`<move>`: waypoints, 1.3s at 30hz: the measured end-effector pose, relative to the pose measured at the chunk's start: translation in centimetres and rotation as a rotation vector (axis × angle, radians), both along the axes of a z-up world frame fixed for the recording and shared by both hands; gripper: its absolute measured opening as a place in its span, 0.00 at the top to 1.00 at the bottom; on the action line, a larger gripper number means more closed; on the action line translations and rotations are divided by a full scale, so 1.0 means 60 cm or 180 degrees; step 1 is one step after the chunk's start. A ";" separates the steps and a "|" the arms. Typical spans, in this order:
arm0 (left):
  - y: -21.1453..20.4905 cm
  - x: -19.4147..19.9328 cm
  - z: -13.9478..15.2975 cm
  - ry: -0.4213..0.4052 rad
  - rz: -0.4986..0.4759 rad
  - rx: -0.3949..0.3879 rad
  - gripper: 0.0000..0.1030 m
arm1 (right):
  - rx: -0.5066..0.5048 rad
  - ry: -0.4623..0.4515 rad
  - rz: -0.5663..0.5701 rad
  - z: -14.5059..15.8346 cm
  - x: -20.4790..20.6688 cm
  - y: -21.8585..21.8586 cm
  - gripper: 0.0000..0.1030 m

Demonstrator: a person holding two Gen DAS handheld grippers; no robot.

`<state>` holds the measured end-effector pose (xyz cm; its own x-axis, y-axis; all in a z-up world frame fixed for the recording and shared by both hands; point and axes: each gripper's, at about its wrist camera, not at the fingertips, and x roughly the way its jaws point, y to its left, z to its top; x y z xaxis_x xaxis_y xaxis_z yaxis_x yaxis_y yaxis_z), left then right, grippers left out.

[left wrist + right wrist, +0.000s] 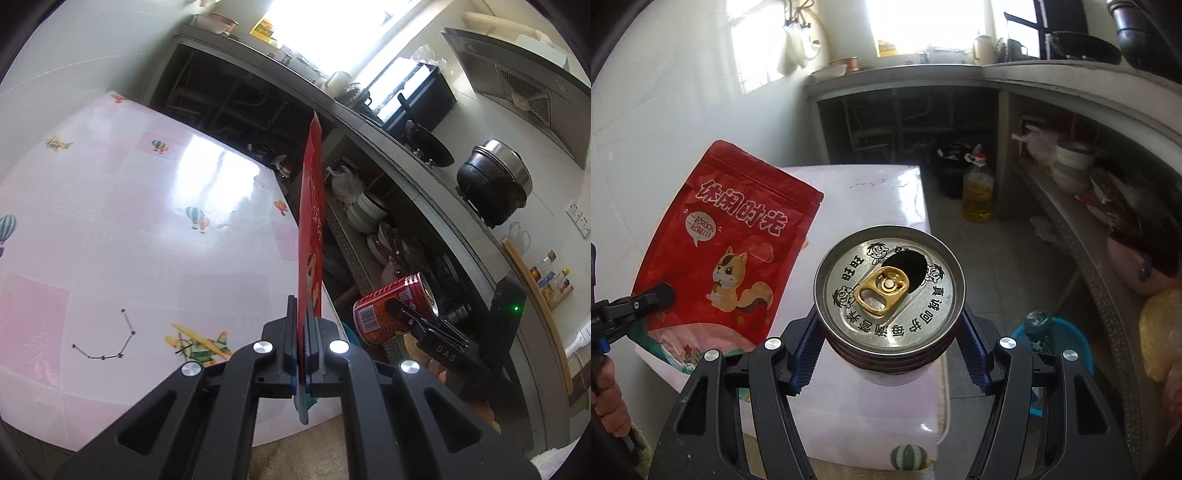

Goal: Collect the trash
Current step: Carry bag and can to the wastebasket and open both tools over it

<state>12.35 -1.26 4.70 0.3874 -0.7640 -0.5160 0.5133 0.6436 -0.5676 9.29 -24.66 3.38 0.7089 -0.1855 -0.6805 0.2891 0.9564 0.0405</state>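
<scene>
Jaws pinch red pouch (pixel 311 229); other jaws clasp can (pixel 890 291).

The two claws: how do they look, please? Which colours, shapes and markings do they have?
Both are matte black plastic with triangular cut-outs in the linkage arms and round silver bolts at the joints. The right claw has blue ribbed pads inside its fingers. The left claw has narrow fingers with blue edging. Seen from the left wrist view, the right claw's body carries white letters, "DAS".

The snack pouch (pixel 727 236) is showing red with white lettering and a cartoon squirrel; the drink can (pixel 889 291) is showing a silver lid with a gold tab; the worktop (pixel 110 229) is wearing pink-and-white checks with balloons and planes.
</scene>
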 end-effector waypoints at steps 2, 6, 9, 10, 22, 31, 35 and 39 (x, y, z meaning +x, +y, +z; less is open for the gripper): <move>-0.035 -0.001 0.010 -0.0037 -0.0123 0.0050 0.98 | -0.0015 -0.0035 -0.0170 0.004 -0.022 -0.029 0.40; -0.116 -0.005 0.020 0.0011 -0.0386 0.0116 0.98 | -0.0066 -0.0033 -0.0576 -0.001 -0.074 -0.095 0.40; -0.187 -0.008 0.018 0.0105 -0.0607 0.0210 0.98 | -0.0152 0.0003 -0.0960 -0.009 -0.123 -0.149 0.40; -0.216 -0.009 0.015 0.0135 -0.0689 0.0260 0.98 | -0.0175 0.0029 -0.1074 -0.014 -0.138 -0.165 0.40; -0.584 -0.020 -0.127 0.0684 -0.1419 0.1037 0.98 | 0.0170 0.0334 -0.1888 -0.110 -0.277 -0.297 0.40; -0.814 -0.042 -0.274 0.0585 -0.1563 0.1669 0.94 | 0.0452 0.0484 -0.2125 -0.165 -0.298 -0.364 0.40; -0.867 -0.040 -0.349 0.0625 -0.1590 0.2060 0.77 | 0.0573 0.0564 -0.2155 -0.188 -0.295 -0.381 0.40; -0.860 -0.021 -0.353 0.0786 -0.1426 0.1896 0.64 | 0.0625 0.0621 -0.2151 -0.201 -0.292 -0.386 0.40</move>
